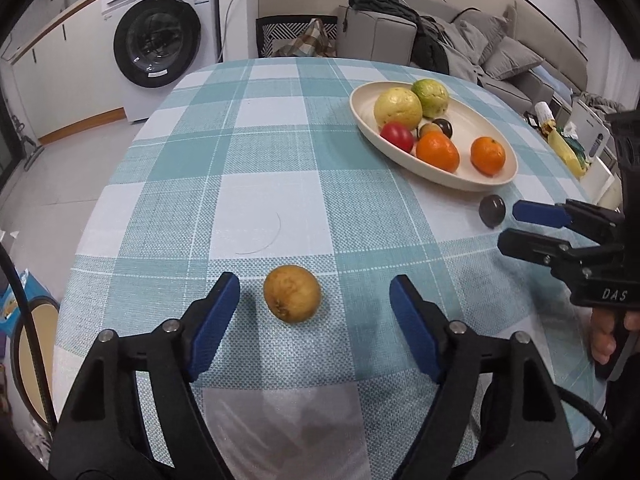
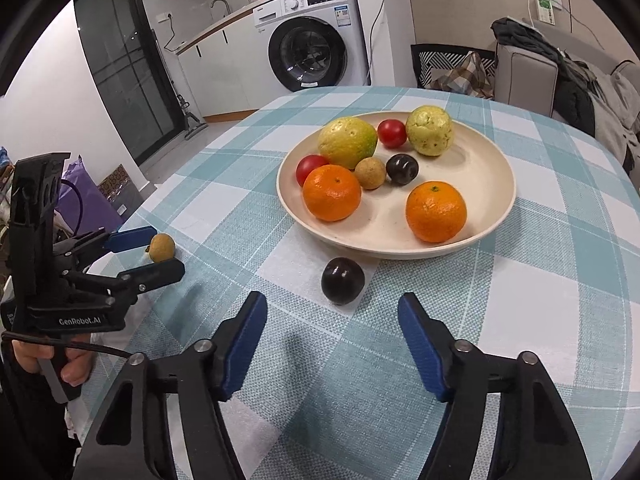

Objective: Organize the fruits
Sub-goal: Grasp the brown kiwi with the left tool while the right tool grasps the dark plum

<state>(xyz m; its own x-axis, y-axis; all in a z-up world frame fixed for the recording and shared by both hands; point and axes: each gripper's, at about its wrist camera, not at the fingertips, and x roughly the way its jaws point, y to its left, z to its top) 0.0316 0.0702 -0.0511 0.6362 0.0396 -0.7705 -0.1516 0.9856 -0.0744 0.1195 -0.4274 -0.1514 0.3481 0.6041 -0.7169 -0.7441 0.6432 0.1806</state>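
A small tan round fruit (image 1: pixel 292 299) lies on the checked tablecloth between the fingers of my left gripper (image 1: pixel 315 284), which is open with gaps on both sides. From the right wrist view the same fruit (image 2: pixel 162 247) sits between the left gripper's (image 2: pixel 166 252) tips. A dark plum (image 2: pixel 343 286) rests on the cloth just in front of the plate, at the tips of my open right gripper (image 2: pixel 332 300), untouched. The cream plate (image 2: pixel 480 168) holds two oranges (image 2: pixel 436 211), two yellow-green guavas (image 2: pixel 347 142), red tomatoes, a tan fruit and a plum.
The round table (image 1: pixel 280 184) has a teal and white checked cloth. From the left wrist view the right gripper (image 1: pixel 512 226) reaches in beside the dark plum (image 1: pixel 492 210), near the plate's rim (image 1: pixel 360 116). A washing machine (image 1: pixel 160 40) and a sofa (image 1: pixel 500 56) stand beyond.
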